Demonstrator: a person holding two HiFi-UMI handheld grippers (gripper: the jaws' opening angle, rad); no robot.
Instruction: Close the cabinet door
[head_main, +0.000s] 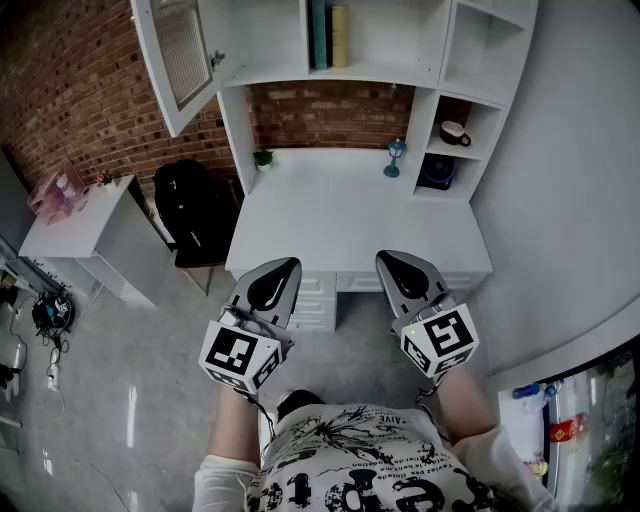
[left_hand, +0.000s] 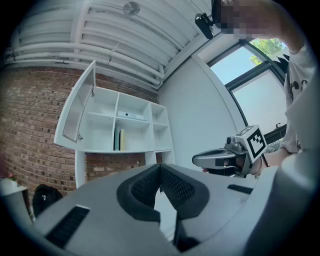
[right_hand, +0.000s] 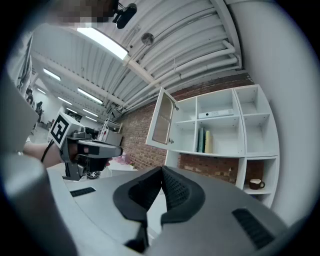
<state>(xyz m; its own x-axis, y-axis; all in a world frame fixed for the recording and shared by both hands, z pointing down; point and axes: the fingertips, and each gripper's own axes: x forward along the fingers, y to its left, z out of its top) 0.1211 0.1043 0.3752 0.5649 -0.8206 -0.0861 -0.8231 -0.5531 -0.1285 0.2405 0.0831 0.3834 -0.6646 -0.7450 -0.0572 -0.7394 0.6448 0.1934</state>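
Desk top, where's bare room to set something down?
The desk top is bare across its middle and front, between the small plant at back left and the blue ornament at back right. The cubby with the cup is tight.

The cabinet door (head_main: 178, 60) and the books (head_main: 329, 35) are cut off by the head view's top edge. The drawers (head_main: 318, 297) are partly covered by the left gripper (head_main: 285, 270). The dark object (head_main: 437, 172) in the lower shelf compartment cannot be identified.
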